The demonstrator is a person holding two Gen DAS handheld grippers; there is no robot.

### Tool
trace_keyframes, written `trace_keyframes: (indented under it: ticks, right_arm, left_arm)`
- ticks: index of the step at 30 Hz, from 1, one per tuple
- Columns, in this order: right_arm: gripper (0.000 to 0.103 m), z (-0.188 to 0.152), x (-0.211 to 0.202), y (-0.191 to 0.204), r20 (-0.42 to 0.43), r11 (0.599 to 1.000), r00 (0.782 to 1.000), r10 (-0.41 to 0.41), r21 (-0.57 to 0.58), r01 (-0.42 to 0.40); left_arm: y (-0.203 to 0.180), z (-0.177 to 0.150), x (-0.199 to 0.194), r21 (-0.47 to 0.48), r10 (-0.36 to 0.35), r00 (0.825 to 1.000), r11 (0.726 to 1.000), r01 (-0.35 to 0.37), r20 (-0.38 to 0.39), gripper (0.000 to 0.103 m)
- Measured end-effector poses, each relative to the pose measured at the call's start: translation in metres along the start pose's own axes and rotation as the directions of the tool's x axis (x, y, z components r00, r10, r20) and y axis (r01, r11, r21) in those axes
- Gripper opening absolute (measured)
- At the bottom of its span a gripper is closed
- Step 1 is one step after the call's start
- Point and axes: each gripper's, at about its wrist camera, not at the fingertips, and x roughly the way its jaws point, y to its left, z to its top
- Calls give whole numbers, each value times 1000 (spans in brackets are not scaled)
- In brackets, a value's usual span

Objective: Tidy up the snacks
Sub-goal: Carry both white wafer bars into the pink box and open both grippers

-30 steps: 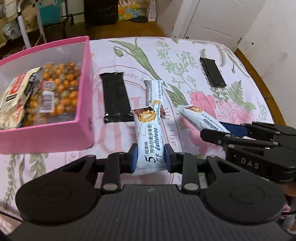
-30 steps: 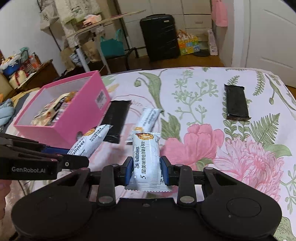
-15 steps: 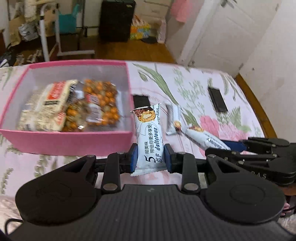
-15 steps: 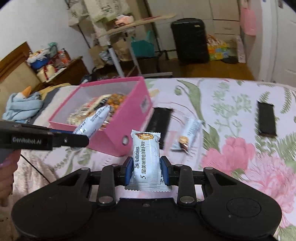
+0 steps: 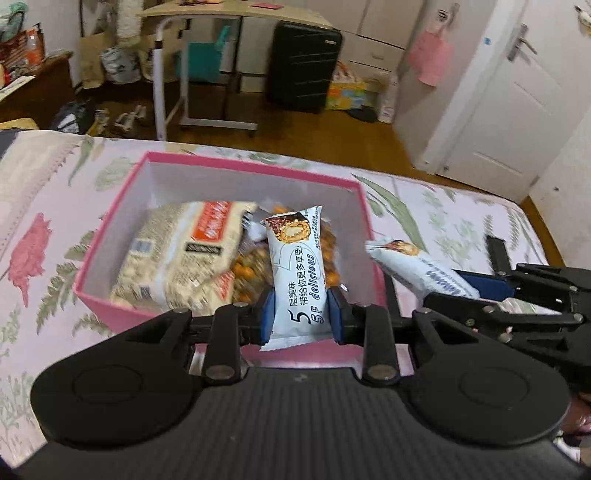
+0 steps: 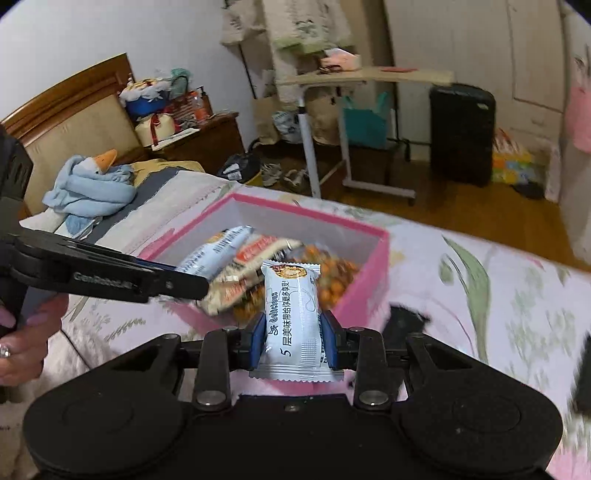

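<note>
My left gripper (image 5: 300, 314) is shut on a white-blue wafer bar (image 5: 297, 273) and holds it above the near side of the pink box (image 5: 122, 206). My right gripper (image 6: 293, 345) is shut on a second white-blue wafer bar (image 6: 293, 314), just in front of the pink box's (image 6: 369, 280) near right wall. The right gripper also shows in the left wrist view (image 5: 476, 291) with its bar (image 5: 413, 262) by the box's right wall. The box holds a beige snack bag (image 5: 184, 251) and an orange nut pack (image 5: 251, 269).
The box stands on a floral-covered bed (image 5: 424, 206). A black snack bar (image 5: 498, 251) lies on the cover to the right; another black bar (image 6: 402, 326) lies beside the box. A blue towel (image 6: 88, 188) lies at the bed's head. A side table (image 5: 221, 22) and suitcase (image 5: 303, 66) stand beyond.
Both grippers have moved left with their wafer bars, from above the loose bars on the cover to over and beside the pink box. Both stay shut.
</note>
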Motion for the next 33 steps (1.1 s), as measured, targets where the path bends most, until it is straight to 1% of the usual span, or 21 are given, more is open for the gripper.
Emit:
trace_keyframes:
  ticks: [2,4,7,10,12,15,17,19,22,24,27,28,29,30,31,32,33]
  right_arm:
    - [36,10,19,6,-7,1000,1000,4,-13,-4]
    - [36,17,40,12,-24,1000,1000,-1,-25,0]
    - [36,21,65,20,-34,998,999,-35,-56,33]
    - [36,20,85,27,-33,993,996,-77,-90,74]
    - [36,18,96,29,-28,993,996,-80,-87,77]
    - [36,14,111,29,-43,996,996,-76,-55,74]
    - [36,12,119,30,-59,997,997,-59,-52,56]
    - [36,8,123,32,-65,997,997,-49,-57,45]
    - [36,6,127,34,-66,998,997,-49,-44,46]
    - [37,6,129,35,-58,998,997,-49,-40,47]
    - [38,7,130,37,-57,998,997,-50,-45,47]
    - [39,6,128,37,-65,998,997,-46,-48,43]
    - [40,6,127,37,-76,998,996,-36,-47,32]
    - [44,6,123,34,-89,999,996,-12,-41,8]
    - [47,6,117,30,-97,999,995,28,-22,-31]
    - [53,6,110,25,-100,997,992,71,3,-71]
    - [56,5,103,20,-99,993,989,112,34,-109]
  left_arm:
    - [6,8,7,-7,15,1000,1000,-15,0,29]
    - [8,12,12,-4,11,1000,1000,-11,4,29]
    - [14,17,25,0,30,999,1000,-30,-26,29]
    - [25,18,38,-27,43,998,999,-45,-48,29]
    - [33,19,49,-43,41,997,998,-44,-59,29]
    - [44,15,65,-73,40,996,996,-46,-80,29]
    - [50,13,75,-105,45,995,993,-55,-92,29]
    - [52,10,81,-106,70,992,991,-81,-100,29]
    - [54,8,86,-121,48,993,991,-61,-110,29]
    - [55,7,87,-123,48,993,991,-61,-105,30]
    - [55,4,88,-124,53,993,990,-66,-105,35]
    - [56,3,87,-123,55,992,990,-69,-116,40]
    - [56,3,85,-123,57,990,990,-73,-127,41]
    - [56,3,82,-121,55,991,990,-70,-125,42]
    - [57,3,78,-116,54,991,991,-68,-122,43]
    - [58,2,74,-114,49,992,992,-62,-118,47]
    - [59,2,70,-119,35,993,992,-48,-112,49]
